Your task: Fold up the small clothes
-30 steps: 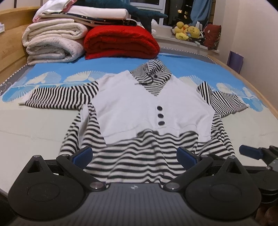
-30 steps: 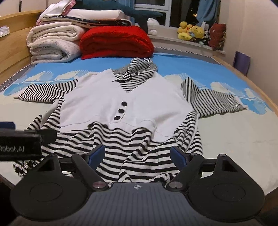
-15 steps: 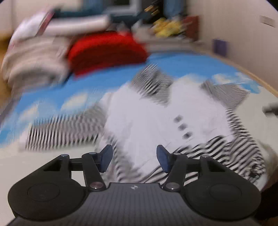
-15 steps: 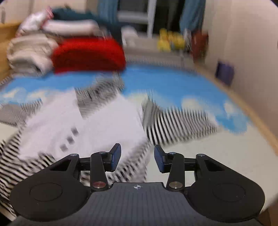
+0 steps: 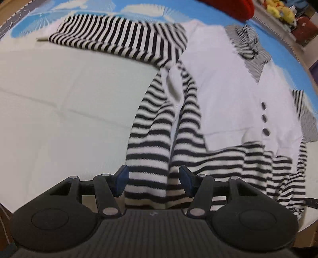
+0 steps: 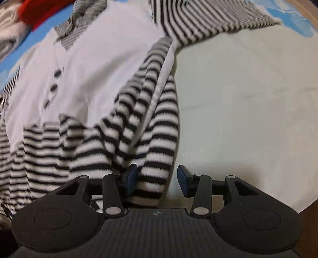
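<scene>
A small black-and-white striped sweater with a white vest front and dark buttons (image 5: pixel 228 95) lies flat on the bed, sleeves spread. My left gripper (image 5: pixel 154 179) is open, its blue pads on either side of the sweater's lower left hem corner. The sweater also shows in the right wrist view (image 6: pixel 95 65). My right gripper (image 6: pixel 157 177) is open around the lower right hem corner, the striped cloth lying between its pads and against the left pad.
The pale sheet (image 5: pixel 65 103) lies bare left of the sweater and also right of it (image 6: pixel 248 99). A red folded blanket (image 5: pixel 234 8) and plush toys (image 5: pixel 280 10) sit at the far end. The bed's wooden edge (image 6: pixel 310 222) is near my right gripper.
Both grippers have dropped low and moved apart to the sweater's two bottom corners. Their jaws have narrowed but stay open around the hem.
</scene>
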Demonstrator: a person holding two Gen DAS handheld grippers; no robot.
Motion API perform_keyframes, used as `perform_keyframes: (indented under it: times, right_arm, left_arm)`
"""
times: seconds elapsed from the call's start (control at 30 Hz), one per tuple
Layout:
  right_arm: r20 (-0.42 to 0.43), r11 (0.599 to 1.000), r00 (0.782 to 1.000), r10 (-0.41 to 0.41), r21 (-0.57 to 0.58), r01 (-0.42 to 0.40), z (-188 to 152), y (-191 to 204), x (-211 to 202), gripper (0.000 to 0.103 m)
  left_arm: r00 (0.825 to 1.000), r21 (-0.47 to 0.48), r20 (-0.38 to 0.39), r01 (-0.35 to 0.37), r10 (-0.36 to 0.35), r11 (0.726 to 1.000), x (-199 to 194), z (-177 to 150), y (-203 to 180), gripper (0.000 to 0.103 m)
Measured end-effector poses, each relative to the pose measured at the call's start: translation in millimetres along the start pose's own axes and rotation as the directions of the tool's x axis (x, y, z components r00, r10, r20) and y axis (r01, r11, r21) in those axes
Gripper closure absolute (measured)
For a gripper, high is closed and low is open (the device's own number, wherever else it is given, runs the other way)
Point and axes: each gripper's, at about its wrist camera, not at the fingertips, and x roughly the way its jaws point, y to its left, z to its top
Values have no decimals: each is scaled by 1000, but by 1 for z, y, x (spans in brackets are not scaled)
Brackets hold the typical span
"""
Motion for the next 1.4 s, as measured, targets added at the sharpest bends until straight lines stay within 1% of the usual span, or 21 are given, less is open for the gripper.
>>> perform_keyframes:
  times: [0.07, 0.13, 0.2, 0.27, 0.33, 0.37, 0.47, 0.57, 0.67, 0.8, 0.83, 0.9, 0.93, 0.97, 1.0, 1.03, 1.13, 1.2, 1.27, 1.33, 1.4]
  right_arm:
    - [10, 999, 999, 39, -2, -39, -1, -1, -2, 98]
    - [39, 997, 997, 71, 35, -72, -3, -11, -12, 99]
    - [55, 996, 996, 64, 58, -67, -7, -24, -20, 100]
    - [69, 994, 996, 62, 89, -69, -12, -40, -29, 100]
    - [87, 990, 994, 64, 119, -74, -17, -56, -37, 100]
    - [96, 988, 994, 61, 135, -74, -19, -63, -40, 100]
    - [102, 981, 994, 32, 187, -51, -26, -84, -50, 103]
    - [85, 981, 995, 57, 180, -72, -27, -87, -50, 103]
    - [62, 993, 998, 28, 113, -34, -24, -72, -45, 103]
    - [44, 997, 999, 3, 75, -6, -20, -56, -42, 103]
    - [50, 997, 999, 4, 74, -8, -17, -55, -41, 103]
    - [82, 996, 997, 16, 84, -23, -14, -55, -46, 99]
    - [115, 996, 993, 10, 86, -19, -13, -55, -51, 93]
    - [147, 997, 989, -10, 83, -2, -14, -55, -57, 81]
    - [199, 997, 980, -20, 75, 5, -14, -53, -66, 71]
    - [240, 998, 971, -5, 65, -11, -15, -50, -71, 68]
    - [292, 995, 952, 95, 5, -101, -14, -35, -77, 67]
    - [285, 988, 946, 152, -69, -138, -13, -17, -74, 67]
    - [250, 978, 951, 182, -145, -149, -14, 4, -66, 65]
    - [199, 971, 964, 176, -196, -137, -11, 24, -55, 64]
    - [157, 964, 976, 153, -240, -113, -11, 39, -44, 63]
  left_arm:
    - [999, 2, -23, -25, 25, 1000, 8, -1, 0, 42]
    - [998, 2, -51, -45, 45, 999, 15, -3, 0, 42]
    - [996, 10, -72, -51, 52, 999, 20, -5, -1, 44]
    - [996, 32, -79, -35, 37, 999, 21, -7, -5, 71]
    - [998, 59, -67, 7, -3, 998, 17, -10, -12, 89]
    - [998, 82, -49, 32, -28, 996, 13, -12, -17, 94]
    - [997, 170, -15, 72, -70, 983, 1, -18, -31, 98]
    - [999, 231, -3, 39, -39, 972, -6, -22, -25, 98]
    - [1000, 196, -8, -20, 22, 980, -5, -21, -1, 98]
    - [1000, 183, -17, -7, 10, 983, -8, -21, 10, 97]
    - [1000, 190, -8, 2, 0, 982, -10, -20, 8, 92]
    - [999, 190, 15, 29, -32, 981, -17, -18, -1, 72]
    - [998, 186, 39, 34, -42, 982, -21, -17, -4, 56]
    - [996, 188, 73, 34, -49, 982, -25, -16, -8, 54]
    - [994, 193, 93, 40, -59, 980, -27, -14, -11, 54]
    - [992, 196, 100, 51, -72, 979, -28, -13, -14, 54]
    - [988, 220, 103, 89, -114, 971, -27, -13, -28, 54]
    - [985, 257, 105, 103, -134, 961, -27, -17, -40, 55]
    - [985, 307, 94, 113, -148, 945, -24, -24, -53, 55]
    - [986, 357, 71, 118, -152, 927, -19, -29, -63, 55]
    - [992, 402, 41, 89, -115, 911, -9, -36, -67, 57]
